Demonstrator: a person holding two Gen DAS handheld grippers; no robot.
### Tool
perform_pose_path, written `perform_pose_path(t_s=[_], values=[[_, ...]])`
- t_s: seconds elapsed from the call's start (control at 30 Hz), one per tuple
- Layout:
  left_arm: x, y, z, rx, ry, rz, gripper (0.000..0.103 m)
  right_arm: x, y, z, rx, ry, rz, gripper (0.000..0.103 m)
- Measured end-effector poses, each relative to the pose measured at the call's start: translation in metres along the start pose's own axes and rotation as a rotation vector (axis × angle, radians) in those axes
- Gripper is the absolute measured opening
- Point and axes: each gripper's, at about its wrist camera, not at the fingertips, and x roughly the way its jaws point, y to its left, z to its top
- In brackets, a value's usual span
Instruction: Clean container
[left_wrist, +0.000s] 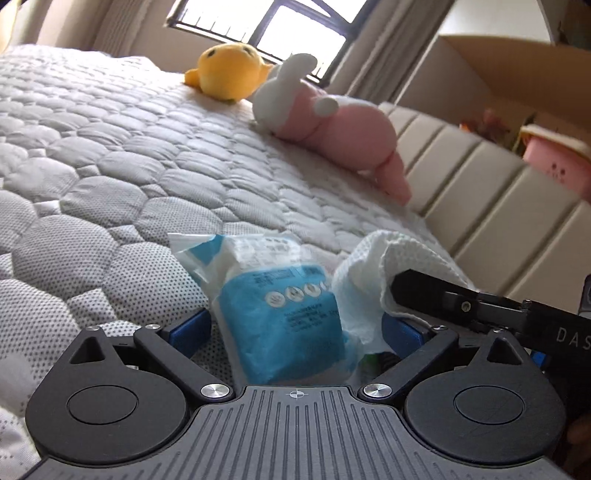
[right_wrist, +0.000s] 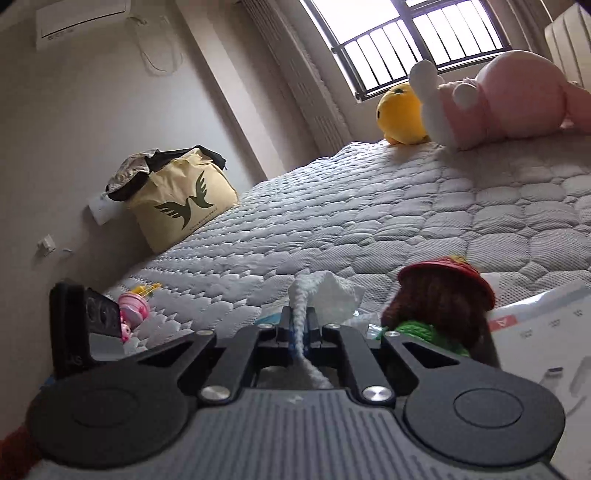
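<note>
The left gripper (left_wrist: 295, 328), jaws spread, straddles a blue tissue pack (left_wrist: 284, 325) low in the frame, while the right gripper (right_wrist: 298, 325) pinches a white tissue (right_wrist: 325, 295) beside a crocheted doll (right_wrist: 443, 306).

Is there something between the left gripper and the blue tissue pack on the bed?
Nothing visible. The blue tissue pack already lies between the open fingers of the left gripper. The right gripper pinches a white tissue beside it.

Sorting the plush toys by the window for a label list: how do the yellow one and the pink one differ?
The yellow plush is round, compact and single-coloured; the pink plush is longer, lies stretched out, and has a white head and ears. The yellow one sits nearer the window. Both rest on the quilted mattress, touching or nearly so.
</note>
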Motion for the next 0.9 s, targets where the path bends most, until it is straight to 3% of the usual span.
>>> perform_pose_path(t_s=[0.1,0.2,0.37,0.5,0.63,0.7,0.73,0.9], values=[[-0.003,-0.007,0.006,0.036,-0.021,0.013,0.075,-0.007,-0.002,0.001,-0.024,0.003,-0.079,0.006],[-0.009,-0.017,0.012,0.102,-0.041,0.038,0.075,-0.021,-0.001,-0.001,-0.067,-0.027,-0.165,0.006],[-0.016,-0.038,0.018,0.216,-0.047,0.017,0.074,-0.061,-0.017,-0.009,-0.035,-0.176,-0.234,0.006],[-0.017,-0.054,0.017,0.263,-0.028,-0.015,0.074,-0.075,-0.038,-0.005,0.092,-0.226,-0.148,0.006],[-0.015,-0.067,0.008,0.324,-0.014,-0.031,0.074,-0.071,-0.037,-0.004,0.165,-0.217,0.111,0.006],[-0.014,-0.071,0.001,0.364,0.010,-0.026,0.075,-0.065,-0.029,-0.005,0.145,-0.195,0.186,0.006],[-0.015,-0.072,-0.003,0.378,0.020,-0.028,0.076,-0.059,-0.025,-0.005,0.127,-0.176,0.195,0.006],[-0.022,-0.073,-0.020,0.404,0.052,-0.025,0.085,-0.022,-0.022,-0.016,0.094,-0.015,0.065,0.006]])
